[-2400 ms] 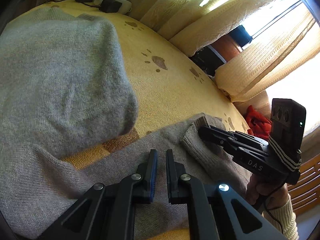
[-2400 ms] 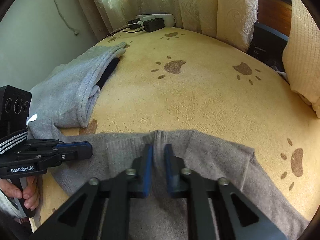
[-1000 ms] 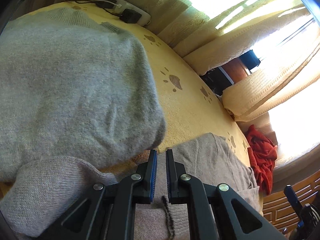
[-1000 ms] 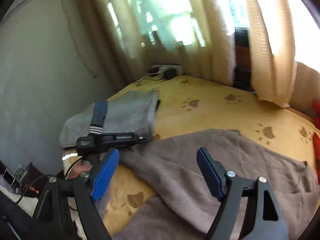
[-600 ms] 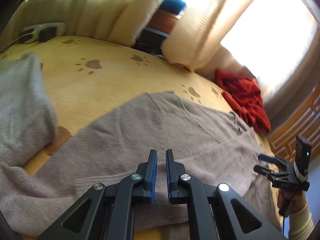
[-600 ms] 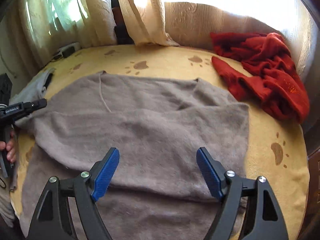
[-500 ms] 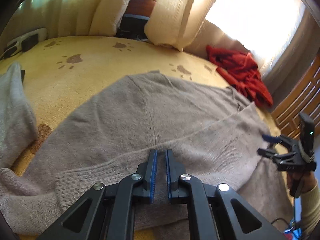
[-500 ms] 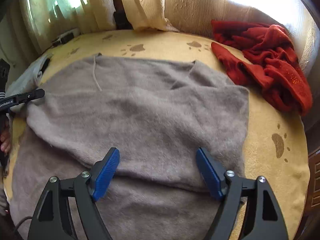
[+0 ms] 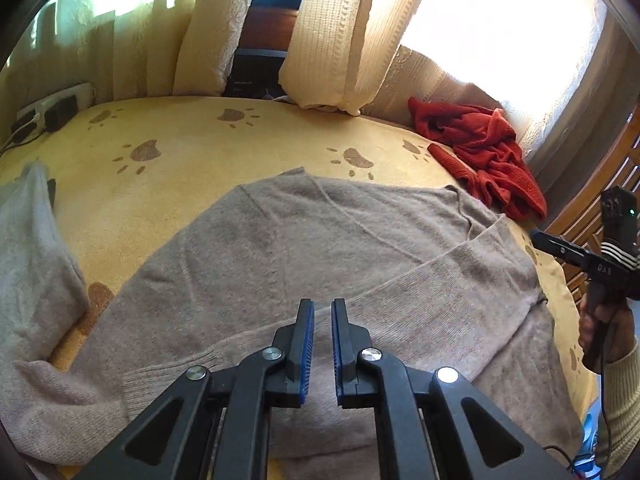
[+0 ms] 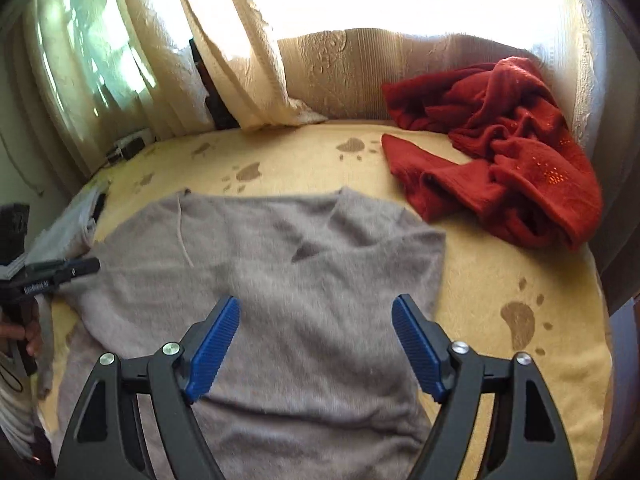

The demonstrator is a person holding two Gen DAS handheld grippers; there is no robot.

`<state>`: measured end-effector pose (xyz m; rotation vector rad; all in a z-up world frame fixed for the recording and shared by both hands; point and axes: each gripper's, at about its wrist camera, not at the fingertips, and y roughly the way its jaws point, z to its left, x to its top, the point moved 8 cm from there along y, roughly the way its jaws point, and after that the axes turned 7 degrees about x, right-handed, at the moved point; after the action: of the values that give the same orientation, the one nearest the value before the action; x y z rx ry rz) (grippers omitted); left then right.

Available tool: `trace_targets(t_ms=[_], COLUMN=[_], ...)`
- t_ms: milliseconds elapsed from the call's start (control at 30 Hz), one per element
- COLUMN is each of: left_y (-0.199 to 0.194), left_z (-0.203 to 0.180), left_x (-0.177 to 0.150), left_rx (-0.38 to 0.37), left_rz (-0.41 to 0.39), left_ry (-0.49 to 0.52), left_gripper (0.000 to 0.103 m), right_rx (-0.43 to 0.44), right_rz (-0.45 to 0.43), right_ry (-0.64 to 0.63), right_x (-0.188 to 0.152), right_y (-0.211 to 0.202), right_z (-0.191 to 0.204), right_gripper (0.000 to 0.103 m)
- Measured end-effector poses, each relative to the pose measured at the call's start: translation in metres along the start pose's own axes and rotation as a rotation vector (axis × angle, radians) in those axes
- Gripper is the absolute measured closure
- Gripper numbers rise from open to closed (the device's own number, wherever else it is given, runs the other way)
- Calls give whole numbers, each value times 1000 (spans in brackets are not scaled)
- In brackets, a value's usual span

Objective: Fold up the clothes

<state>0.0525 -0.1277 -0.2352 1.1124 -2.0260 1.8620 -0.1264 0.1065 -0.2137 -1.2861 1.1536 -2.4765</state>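
A taupe knit sweater [image 9: 320, 232] lies spread on the yellow paw-print blanket [image 9: 168, 184], one sleeve folded across its body. In the left wrist view my left gripper [image 9: 322, 308] hovers over the sweater's near edge, shut, with nothing between its blue pads. In the right wrist view my right gripper [image 10: 316, 304] stands wide open above the sweater [image 10: 280, 280], gripping nothing. Each gripper shows in the other's view: the right gripper [image 9: 538, 237] at the sweater's right edge, held by a hand, and the left gripper [image 10: 94, 266] at its left edge.
A crumpled red garment [image 10: 500, 168] lies at the back right of the bed. A folded light grey garment [image 9: 32, 264] sits at the left. A power strip [image 9: 52, 108] rests by the curtains [image 9: 332, 40]. Wooden slats [image 9: 600, 200] stand at the right.
The right gripper, earlier shut on a fold of the sweater, has opened and swung right over its body. The left view turned from the grey garment to the spread sweater.
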Motion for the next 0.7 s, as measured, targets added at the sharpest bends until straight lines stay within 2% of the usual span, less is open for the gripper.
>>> trace_targets(t_ms=[33,100,233,267,300,367,400,467,600,700], left_y=[3,14,41,45,49,51,52,53,51,49], left_z=[-6,-16,-23,-22,-21,-19,-18,-16,-15,-15], left_x=[2,4,1,0,0,2,2,3,1,0], left_rx=[-3,-4,5,0,-7,-22,-30,-46,-66,-69], left_rz=[4,27,91,92,92,79,77,66,36,28], left_ry=[4,13,17,10,3,-12,-21,-29,-12,-11], left_gripper=[94,94,94,94,94,94,94,94,94,94], right_rx=[51,77,-91,-124,-158,-161,-167,-201,-287,-274], right_rz=[9,45,97,85,73,55,55,60,50,29], right_ry=[34,60,61,56,48,64,51,2,-70,-105], right_x=[8,14,10,10,12,12,12,11,10,2], right_y=[10,32,58,56,53,49,48,49,51,35], right_z=[-1,-4,-40,-49,-57,-68,-68,-66,-58,-39], right_gripper=[21,21,23,30,43,55,57,58,53,47])
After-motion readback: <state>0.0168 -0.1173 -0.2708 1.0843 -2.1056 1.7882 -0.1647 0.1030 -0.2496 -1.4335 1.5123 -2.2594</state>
